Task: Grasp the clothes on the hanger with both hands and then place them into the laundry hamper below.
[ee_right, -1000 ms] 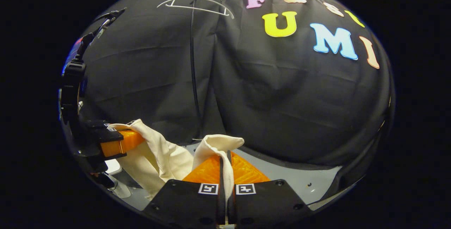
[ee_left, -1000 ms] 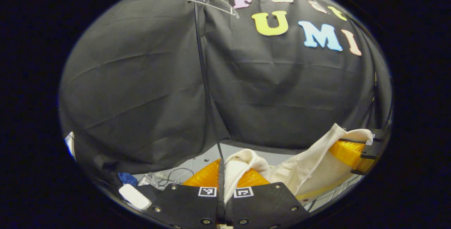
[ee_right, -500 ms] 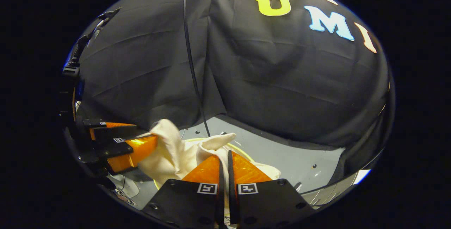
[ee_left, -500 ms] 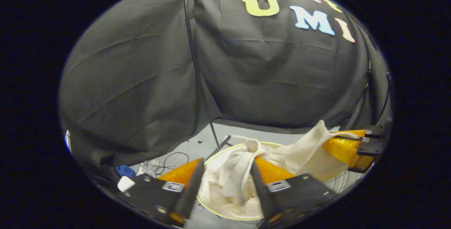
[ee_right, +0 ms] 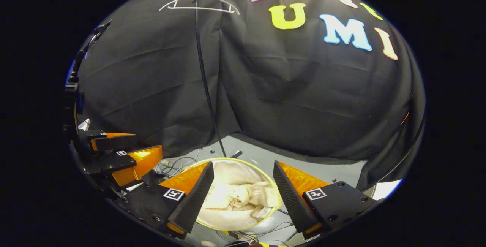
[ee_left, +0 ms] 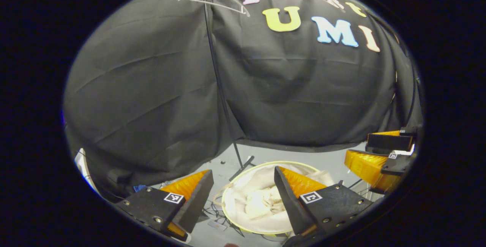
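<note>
The cream garment (ee_left: 258,205) lies crumpled inside the round laundry hamper (ee_left: 228,186) with a yellow-green rim, on the grey floor. My left gripper (ee_left: 243,171) hangs open above the hamper, nothing between its fingers. In the right gripper view the same garment (ee_right: 239,193) sits in the hamper (ee_right: 228,159), directly below my right gripper (ee_right: 243,164), which is also open and empty. Each gripper shows off to the side in the other's view: the right gripper (ee_left: 358,149) and the left gripper (ee_right: 149,144), both with jaws apart. A bare white hanger (ee_right: 197,3) hangs high up on the stand.
A thin black stand pole (ee_left: 220,87) rises from a foot just behind the hamper. Loose cables (ee_right: 178,161) lie on the floor beside the hamper. Black cloth walls close off the back and sides.
Both grippers, shut on the garment a second ago, have opened: the left first, then the right. The garment has dropped fully into the hamper.
</note>
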Demonstrator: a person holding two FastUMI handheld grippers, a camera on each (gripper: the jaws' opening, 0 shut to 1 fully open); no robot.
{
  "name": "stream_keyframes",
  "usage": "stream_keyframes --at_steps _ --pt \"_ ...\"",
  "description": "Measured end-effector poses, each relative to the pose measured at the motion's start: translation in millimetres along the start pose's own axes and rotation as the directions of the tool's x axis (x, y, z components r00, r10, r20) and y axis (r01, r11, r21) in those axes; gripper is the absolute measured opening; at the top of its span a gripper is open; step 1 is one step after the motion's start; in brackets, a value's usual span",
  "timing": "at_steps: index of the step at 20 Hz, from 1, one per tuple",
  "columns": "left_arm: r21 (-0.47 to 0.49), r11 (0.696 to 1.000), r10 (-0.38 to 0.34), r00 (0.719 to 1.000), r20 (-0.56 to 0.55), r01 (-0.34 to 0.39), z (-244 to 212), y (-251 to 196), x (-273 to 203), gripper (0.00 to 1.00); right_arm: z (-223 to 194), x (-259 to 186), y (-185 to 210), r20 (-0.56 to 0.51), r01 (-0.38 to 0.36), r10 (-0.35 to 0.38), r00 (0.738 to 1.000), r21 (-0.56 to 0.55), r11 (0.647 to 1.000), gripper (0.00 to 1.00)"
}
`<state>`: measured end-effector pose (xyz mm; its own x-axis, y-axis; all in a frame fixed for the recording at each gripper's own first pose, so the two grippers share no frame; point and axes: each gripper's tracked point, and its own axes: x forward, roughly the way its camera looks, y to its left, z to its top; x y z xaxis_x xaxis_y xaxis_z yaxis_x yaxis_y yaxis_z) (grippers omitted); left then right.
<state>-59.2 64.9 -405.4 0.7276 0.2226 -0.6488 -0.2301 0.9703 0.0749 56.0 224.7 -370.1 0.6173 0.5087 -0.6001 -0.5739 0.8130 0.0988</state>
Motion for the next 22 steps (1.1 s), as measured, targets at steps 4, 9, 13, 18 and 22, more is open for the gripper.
stream_keyframes --at_steps 4,9,13,18,22 --pt "0.003 1.000 -0.021 0.991 0.132 0.021 57.9 13.6 -46.3 0.93 48.8 -44.7 -9.4 0.119 0.057 -0.059 0.991 0.013 0.998 0.95" --pt "-0.001 0.998 -0.053 0.955 0.290 0.055 136.0 18.6 -102.1 0.93 115.1 -110.9 -33.7 0.260 0.158 -0.161 0.952 0.032 0.987 0.95" --pt "0.018 0.996 -0.092 0.916 0.390 0.093 192.2 15.2 -143.4 0.93 154.7 -166.5 -48.2 0.352 0.214 -0.225 0.909 0.070 0.974 1.00" --pt "0.024 0.989 -0.138 0.869 0.475 0.145 227.7 20.2 -188.7 0.93 185.9 -232.8 -52.4 0.439 0.273 -0.283 0.853 0.087 0.958 0.99" --pt "0.037 0.981 -0.180 0.837 0.517 0.189 245.4 8.9 -221.3 0.92 205.2 -272.7 -63.4 0.482 0.337 -0.334 0.810 0.084 0.938 0.95"
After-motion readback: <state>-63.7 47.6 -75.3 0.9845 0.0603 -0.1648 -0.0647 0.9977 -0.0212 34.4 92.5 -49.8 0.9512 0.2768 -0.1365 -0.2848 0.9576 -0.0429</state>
